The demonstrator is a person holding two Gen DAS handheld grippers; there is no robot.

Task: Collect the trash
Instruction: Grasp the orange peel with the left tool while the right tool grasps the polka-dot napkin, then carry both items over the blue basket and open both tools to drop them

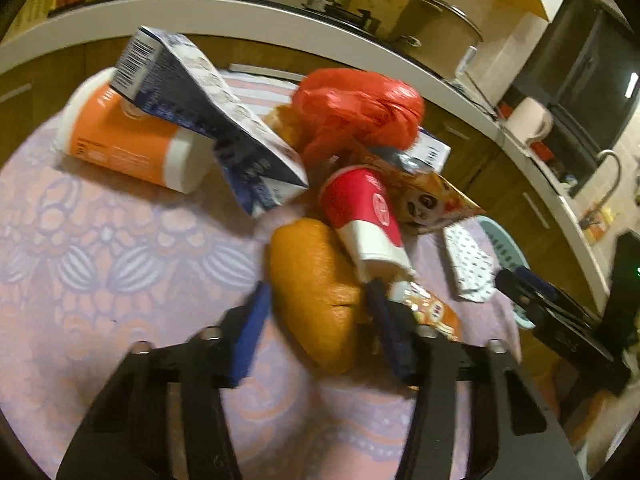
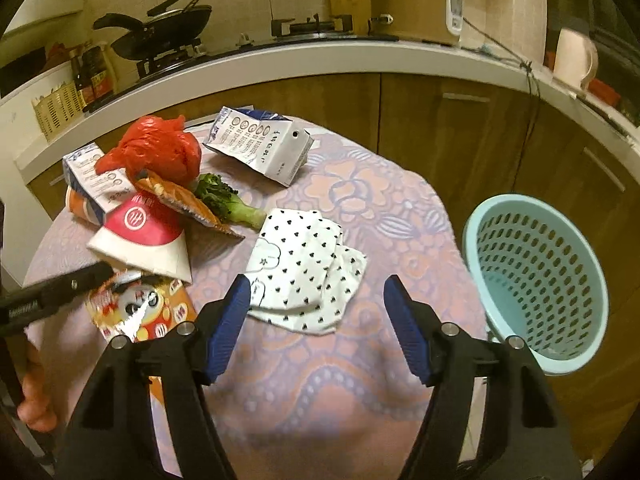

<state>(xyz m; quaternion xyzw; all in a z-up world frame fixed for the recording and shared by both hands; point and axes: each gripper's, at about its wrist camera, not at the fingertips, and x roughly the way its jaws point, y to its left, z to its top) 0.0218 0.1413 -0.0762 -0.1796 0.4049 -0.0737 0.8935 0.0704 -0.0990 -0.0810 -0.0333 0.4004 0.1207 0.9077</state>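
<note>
My left gripper (image 1: pixel 319 286) is low over the table, and its blue pads rest against both sides of an orange-brown bread roll (image 1: pixel 312 292). A red and white paper cup (image 1: pixel 364 212) lies just beyond the roll, and a panda snack wrapper (image 1: pixel 432 204) lies behind the cup. My right gripper (image 2: pixel 318 280) hangs open over a white dotted napkin (image 2: pixel 304 260), with nothing between its pads. A teal perforated basket (image 2: pixel 536 280) stands at the table's right edge.
The pile on the left holds a red plastic bag (image 2: pixel 156 152), a broccoli piece (image 2: pixel 228 200), two milk cartons (image 2: pixel 260 144) and an orange and white tub (image 1: pixel 128 140). A kitchen counter (image 2: pixel 320 60) with a stove and cooker curves behind the table.
</note>
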